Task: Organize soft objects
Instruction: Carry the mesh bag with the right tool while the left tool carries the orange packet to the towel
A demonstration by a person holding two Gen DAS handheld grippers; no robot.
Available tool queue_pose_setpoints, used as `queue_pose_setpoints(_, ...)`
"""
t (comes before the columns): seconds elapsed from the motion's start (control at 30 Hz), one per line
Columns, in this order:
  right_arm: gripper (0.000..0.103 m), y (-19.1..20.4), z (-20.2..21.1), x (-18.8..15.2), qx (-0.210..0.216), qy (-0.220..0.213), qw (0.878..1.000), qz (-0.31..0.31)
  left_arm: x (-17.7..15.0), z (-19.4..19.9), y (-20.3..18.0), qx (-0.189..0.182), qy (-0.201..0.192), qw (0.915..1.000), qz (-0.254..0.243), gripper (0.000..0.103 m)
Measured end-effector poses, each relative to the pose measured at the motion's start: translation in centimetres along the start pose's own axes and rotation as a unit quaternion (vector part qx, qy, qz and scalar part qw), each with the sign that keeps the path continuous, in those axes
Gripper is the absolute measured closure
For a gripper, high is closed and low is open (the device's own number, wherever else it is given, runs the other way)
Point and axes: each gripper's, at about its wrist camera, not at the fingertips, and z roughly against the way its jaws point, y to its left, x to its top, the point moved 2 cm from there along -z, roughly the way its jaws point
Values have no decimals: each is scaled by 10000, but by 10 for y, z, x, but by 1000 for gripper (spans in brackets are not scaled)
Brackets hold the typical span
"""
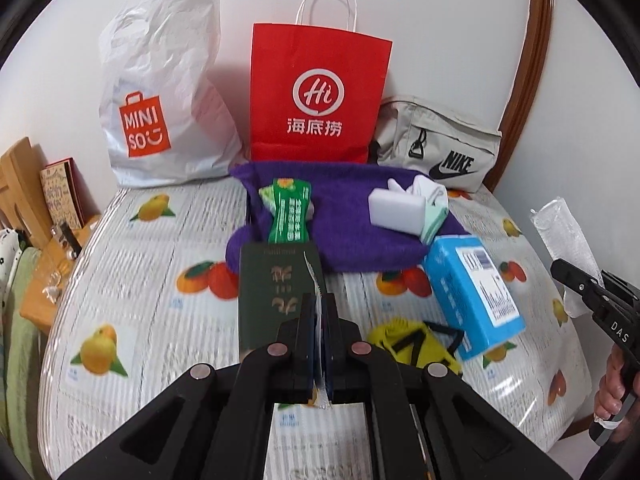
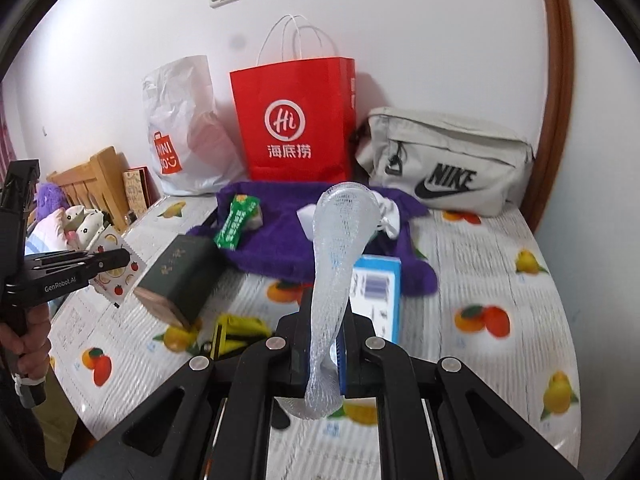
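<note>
My left gripper [image 1: 319, 320] is shut on a thin fruit-print packet [image 2: 116, 270], held edge-on above the table. My right gripper [image 2: 324, 344] is shut on a clear foam net sleeve [image 2: 340, 240] that stands up between the fingers; it also shows in the left wrist view [image 1: 560, 236]. A purple fuzzy cloth [image 1: 348, 220] lies mid-table with a green packet [image 1: 288, 212], a white sponge [image 1: 396, 208] and a folded white and mint cloth [image 1: 434, 212] on it. A yellow pouch [image 1: 412, 344] lies near the front.
A dark green box [image 1: 272, 296] and a blue box [image 1: 472, 296] lie on the fruit-print table cover [image 1: 140, 320]. At the back wall stand a white Miniso bag [image 1: 160, 100], a red paper bag [image 1: 320, 92] and a grey Nike bag [image 1: 440, 144]. A wooden rack [image 1: 20, 184] is at left.
</note>
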Motion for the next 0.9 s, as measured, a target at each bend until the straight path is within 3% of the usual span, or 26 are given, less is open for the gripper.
queue_pose_setpoints(0.9, 94, -30, -126, 77, 170, 433, 9989, 79, 80, -91, -5, -87, 177, 9998, -10, 99)
